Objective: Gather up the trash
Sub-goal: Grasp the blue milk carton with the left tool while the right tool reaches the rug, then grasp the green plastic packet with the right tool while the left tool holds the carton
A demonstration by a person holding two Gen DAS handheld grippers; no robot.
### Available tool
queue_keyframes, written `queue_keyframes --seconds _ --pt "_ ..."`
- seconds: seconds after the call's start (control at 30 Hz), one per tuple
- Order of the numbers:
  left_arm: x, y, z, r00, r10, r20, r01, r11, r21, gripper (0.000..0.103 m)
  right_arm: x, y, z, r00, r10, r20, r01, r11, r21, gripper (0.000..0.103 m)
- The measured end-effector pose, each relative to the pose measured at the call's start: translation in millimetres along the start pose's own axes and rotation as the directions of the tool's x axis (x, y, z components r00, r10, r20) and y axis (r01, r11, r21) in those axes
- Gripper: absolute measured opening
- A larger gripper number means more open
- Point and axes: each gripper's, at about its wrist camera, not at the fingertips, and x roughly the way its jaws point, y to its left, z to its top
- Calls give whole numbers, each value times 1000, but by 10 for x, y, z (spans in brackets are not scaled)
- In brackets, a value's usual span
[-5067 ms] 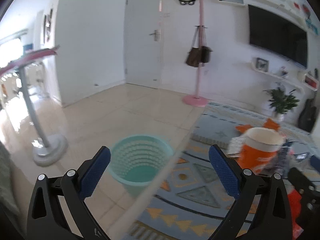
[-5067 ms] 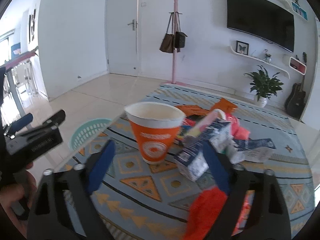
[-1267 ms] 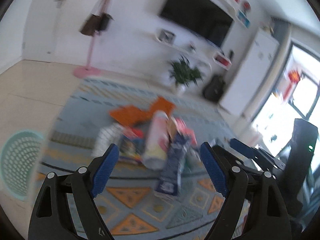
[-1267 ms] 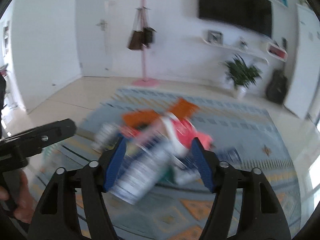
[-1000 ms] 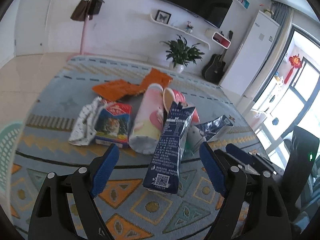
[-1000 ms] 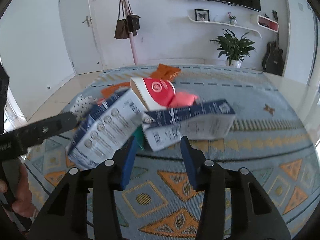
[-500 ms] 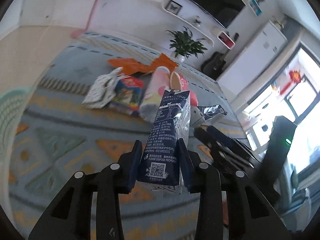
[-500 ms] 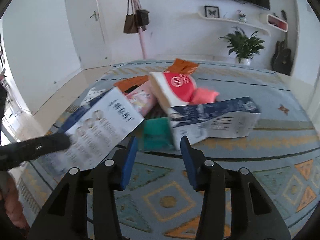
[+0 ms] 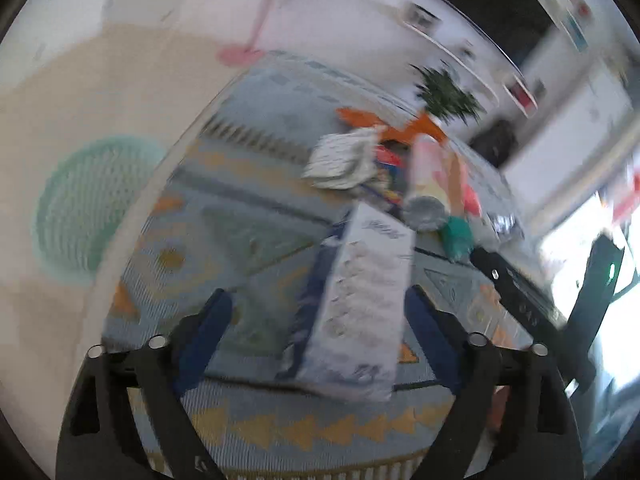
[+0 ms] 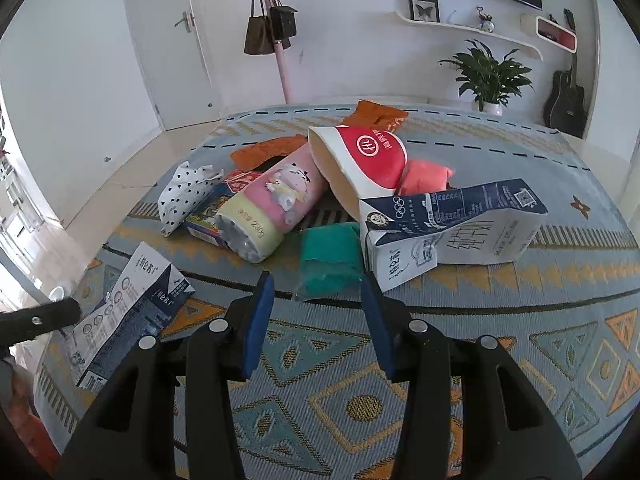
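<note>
In the blurred left wrist view a blue-and-white milk carton (image 9: 352,304) stands between the wide-apart fingers of my left gripper (image 9: 316,320), with a gap on each side. The same carton (image 10: 128,312) shows at the lower left of the right wrist view. My right gripper (image 10: 316,300) is open and empty just short of a green packet (image 10: 330,258). Behind it lies a trash pile: a second milk carton (image 10: 452,228), a red-and-white paper cup (image 10: 360,160), a pink canister (image 10: 272,204), a polka-dot wrapper (image 10: 184,192) and orange wrappers (image 10: 376,114).
A mint green basket (image 9: 88,204) stands on the tile floor left of the patterned rug (image 10: 500,380). A pink coat stand (image 10: 276,28) with bags, a potted plant (image 10: 490,76) and a guitar (image 10: 566,100) line the far wall.
My left gripper's fingers have spread apart from the milk carton they were shut on, and it swung left toward the basket. My right gripper stayed low before the pile.
</note>
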Motion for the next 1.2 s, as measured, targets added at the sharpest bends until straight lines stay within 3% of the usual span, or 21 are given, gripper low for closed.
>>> queue_keyframes --seconds 0.1,0.17,0.2,0.3,0.47,0.63,0.7,0.83,1.2 --pt "256 -211 43 996 58 -70 -48 989 139 86 12 -20 -1 1000 11 -10 -11 1000 8 42" --pt "428 -286 48 991 85 -103 -66 982 178 80 17 -39 0 999 29 -15 -28 999 14 42" --pt "480 -301 40 989 89 -116 -66 980 188 72 14 -45 0 999 32 -14 -32 999 16 42" --pt "545 -372 4 984 161 -82 -135 957 256 61 16 -57 12 999 41 -16 -40 999 16 42" --pt "405 -183 87 993 113 -34 -107 984 143 61 148 2 89 997 53 -64 -53 999 2 42" --pt "206 -70 163 995 97 36 -100 991 91 61 237 -14 179 998 -13 -56 15 999 34 42" --pt "191 -45 155 995 94 41 -97 992 79 61 295 -34 214 997 -41 -67 44 998 43 45" --pt "157 -18 165 995 84 51 -87 994 70 61 390 -40 270 995 -57 -85 60 998 35 63" --pt "117 -39 180 994 77 76 -82 994 73 61 557 -146 360 991 -45 -125 52 998 46 65"
